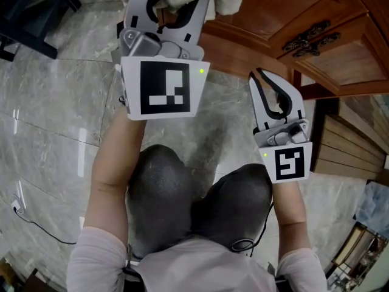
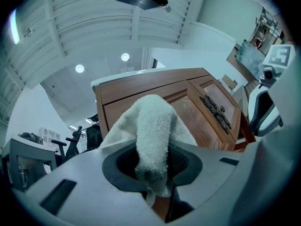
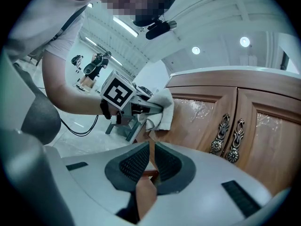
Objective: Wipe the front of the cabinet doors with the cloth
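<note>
The left gripper (image 1: pixel 173 8) pinches the cloth (image 2: pixel 153 126) bunched over its tips, the cabinet door (image 2: pixel 141 91) straight ahead and close by; the right gripper (image 1: pixel 276 93) is farther back, its jaws nearly together on nothing.

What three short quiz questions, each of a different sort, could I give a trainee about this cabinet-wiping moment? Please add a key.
1. True or false: the left gripper has its jaws shut on the cloth.
2. Multiple choice: between its jaws, the right gripper holds: A) the cloth, B) a door handle, C) nothing.
3. Short answer: in the right gripper view, how many ornate handles show on the cabinet doors?

Key: 1 true; 2 C; 3 two.
</note>
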`<state>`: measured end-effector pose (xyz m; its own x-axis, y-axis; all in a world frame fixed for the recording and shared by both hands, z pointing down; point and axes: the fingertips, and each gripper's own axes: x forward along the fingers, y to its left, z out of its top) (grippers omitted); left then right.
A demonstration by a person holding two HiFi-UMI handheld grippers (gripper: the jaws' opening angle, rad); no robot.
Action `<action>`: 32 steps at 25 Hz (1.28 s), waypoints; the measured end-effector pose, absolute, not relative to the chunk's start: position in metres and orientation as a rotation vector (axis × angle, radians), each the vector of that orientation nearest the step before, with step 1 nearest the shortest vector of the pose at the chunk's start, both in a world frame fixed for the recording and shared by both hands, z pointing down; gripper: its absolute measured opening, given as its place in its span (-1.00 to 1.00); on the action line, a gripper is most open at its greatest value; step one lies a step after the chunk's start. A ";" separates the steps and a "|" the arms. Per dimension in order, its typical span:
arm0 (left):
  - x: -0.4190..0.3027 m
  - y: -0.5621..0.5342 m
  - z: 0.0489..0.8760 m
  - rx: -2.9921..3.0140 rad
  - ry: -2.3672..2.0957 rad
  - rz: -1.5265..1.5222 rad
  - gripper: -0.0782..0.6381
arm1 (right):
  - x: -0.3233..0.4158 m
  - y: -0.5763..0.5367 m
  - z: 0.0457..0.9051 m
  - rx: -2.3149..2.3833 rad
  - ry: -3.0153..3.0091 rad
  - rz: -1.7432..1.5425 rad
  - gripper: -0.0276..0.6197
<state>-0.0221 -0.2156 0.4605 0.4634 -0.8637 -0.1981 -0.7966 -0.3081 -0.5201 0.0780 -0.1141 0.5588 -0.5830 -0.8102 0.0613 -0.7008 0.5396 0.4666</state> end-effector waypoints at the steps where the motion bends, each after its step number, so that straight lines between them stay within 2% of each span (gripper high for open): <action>1: -0.019 -0.215 0.461 -2.159 1.371 -0.162 -0.46 | 0.079 -0.114 0.558 1.264 -2.514 -0.583 -0.74; 32: 0.108 -0.193 0.459 -2.229 1.120 -0.137 -0.46 | 0.130 -0.102 0.571 1.344 -2.533 -0.540 -0.74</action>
<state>0.1084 -0.1928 0.4591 0.6329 -0.7529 -0.1807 -0.6871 -0.4386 -0.5792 0.1295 -0.1015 0.5712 -0.5562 -0.8307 0.0239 -0.7487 0.5134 0.4195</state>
